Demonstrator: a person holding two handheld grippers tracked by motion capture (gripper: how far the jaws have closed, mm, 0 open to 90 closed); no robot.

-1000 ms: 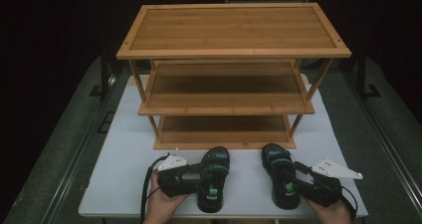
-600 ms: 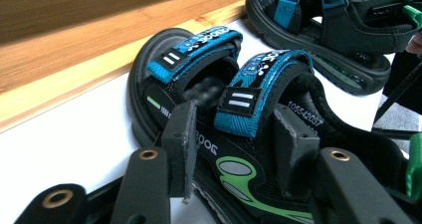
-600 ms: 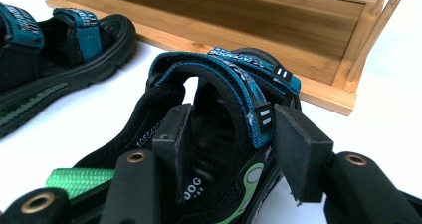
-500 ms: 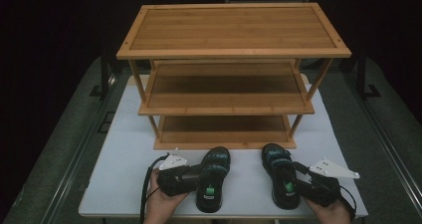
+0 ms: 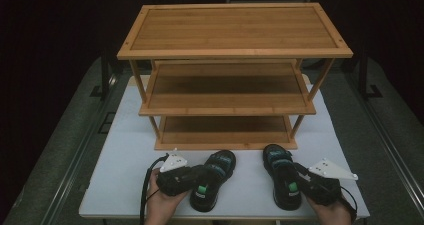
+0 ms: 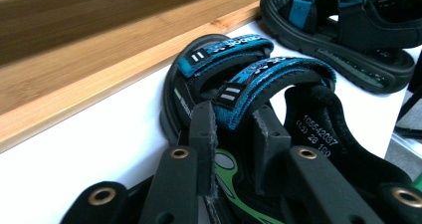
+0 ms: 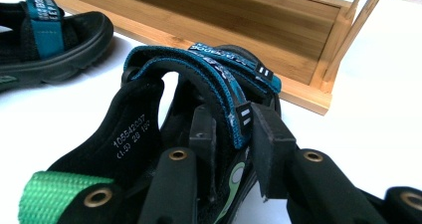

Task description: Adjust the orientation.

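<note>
Two black sandals with teal straps lie on the white table (image 5: 120, 180) in front of a bamboo shoe rack (image 5: 235, 32). My left gripper (image 5: 196, 178) is shut on the left sandal (image 5: 220, 164). In the left gripper view its jaws (image 6: 234, 113) pinch the rear teal strap of that sandal (image 6: 224, 52). My right gripper (image 5: 301, 183) is shut on the right sandal (image 5: 277, 160). The right gripper view has its jaws (image 7: 233, 112) clamped on the strap of that sandal (image 7: 219, 59). Each sandal's toe points toward the rack.
The rack has three open shelves; its lowest shelf (image 5: 225, 130) sits just beyond the sandals' toes. The other sandal lies off to the side in each gripper view (image 6: 348, 30) (image 7: 45, 30). Dark floor and rails flank the table.
</note>
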